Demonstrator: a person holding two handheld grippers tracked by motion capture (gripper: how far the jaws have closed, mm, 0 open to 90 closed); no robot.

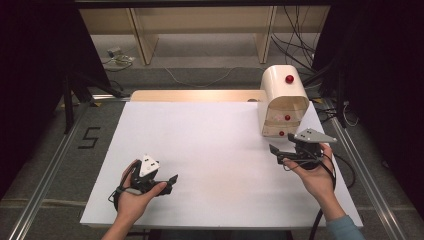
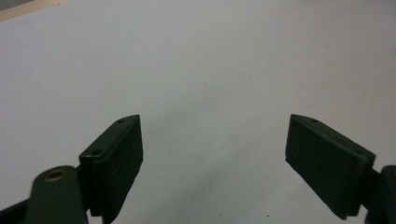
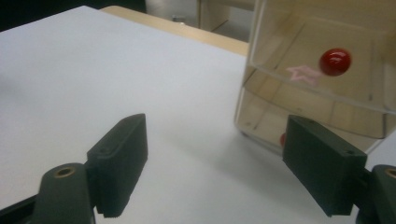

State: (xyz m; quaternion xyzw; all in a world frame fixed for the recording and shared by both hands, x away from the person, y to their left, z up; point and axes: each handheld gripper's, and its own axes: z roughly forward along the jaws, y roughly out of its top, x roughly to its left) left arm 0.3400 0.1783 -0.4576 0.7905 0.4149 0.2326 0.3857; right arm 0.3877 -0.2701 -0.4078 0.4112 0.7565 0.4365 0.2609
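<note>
This looks like a lab set up for recording. A white board (image 1: 215, 150) lies on a table framed by metal rails (image 1: 45, 175), with a taped "5" (image 1: 89, 137) at the left of the frame. Loose cables (image 1: 295, 35) trail across the floor at the upper right, bare wooden shelving (image 1: 200, 25) stands along the top, and dark curtains (image 1: 30, 75) close off both sides.

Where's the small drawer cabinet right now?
In the high view the drawer cabinet stands at the white table's far right edge, just beyond the open right gripper.
</note>
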